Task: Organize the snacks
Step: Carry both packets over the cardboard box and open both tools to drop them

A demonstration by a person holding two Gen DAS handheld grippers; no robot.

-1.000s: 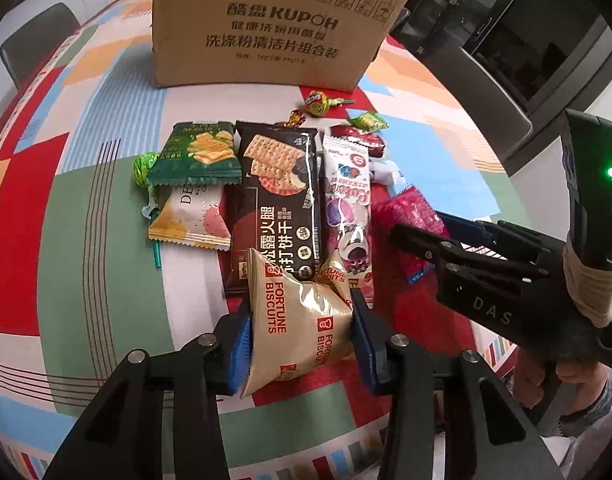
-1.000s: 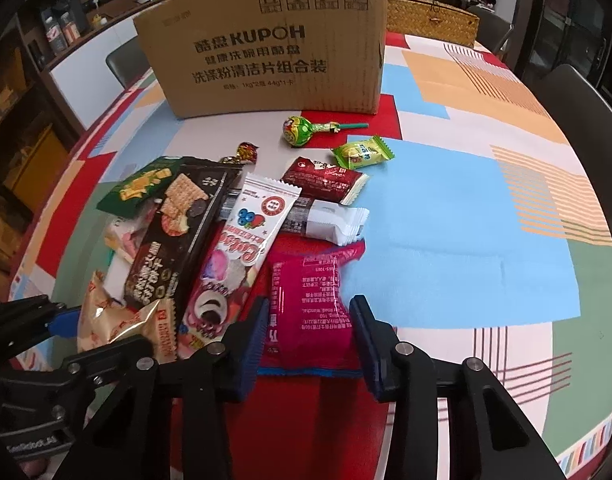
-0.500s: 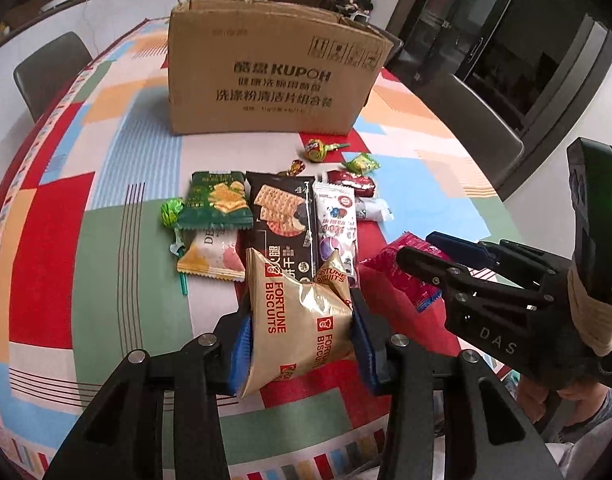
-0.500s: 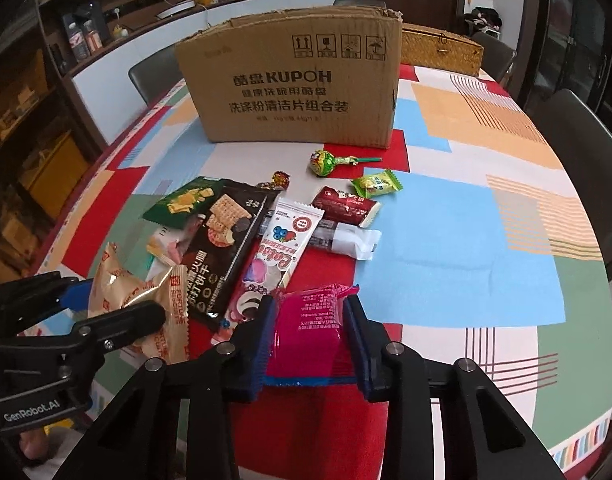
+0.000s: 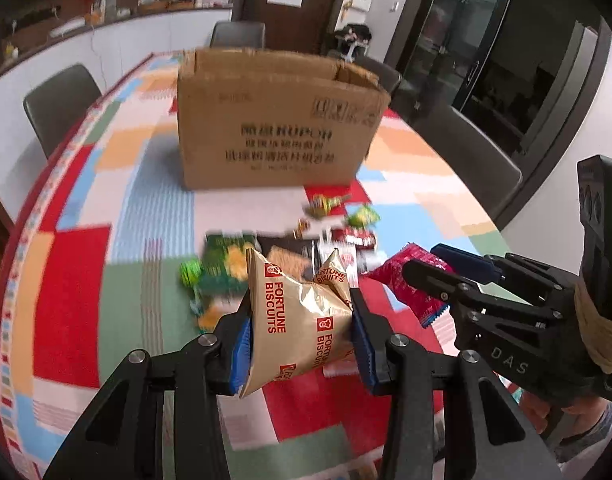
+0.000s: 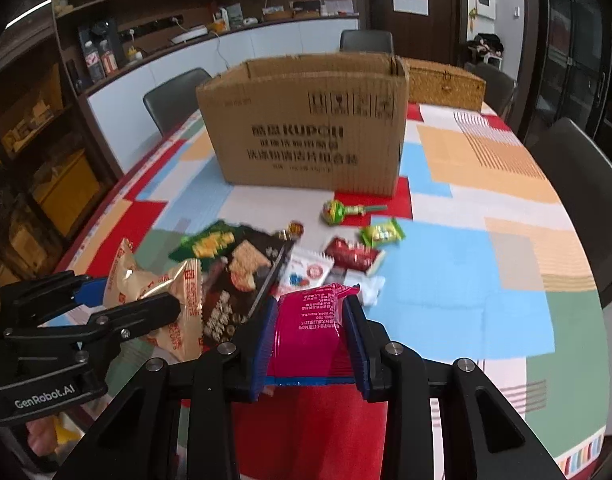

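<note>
My left gripper [image 5: 299, 332] is shut on a gold Fortune Biscuits bag [image 5: 295, 320] and holds it up above the table. It also shows at the left of the right wrist view [image 6: 145, 292]. My right gripper [image 6: 310, 336] is shut on a pink snack packet [image 6: 310, 332], also lifted; the packet shows in the left wrist view [image 5: 410, 280]. An open brown cardboard box [image 5: 273, 120] stands upright at the far side of the table, also in the right wrist view [image 6: 310, 124]. Several snack packs lie between the box and the grippers.
On the patchwork tablecloth [image 6: 466, 280] lie a black cracker pack [image 6: 241, 280], a green pack [image 6: 205, 242], a lollipop [image 6: 338, 212], a small green candy [image 6: 382, 234] and a dark red bar [image 6: 354, 256]. Grey chairs [image 5: 61, 100] ring the table. A wicker basket [image 6: 446, 84] sits behind the box.
Both grippers have risen and tilted up with their packets; the box's open top has come into view and the snacks on the table look farther below.
</note>
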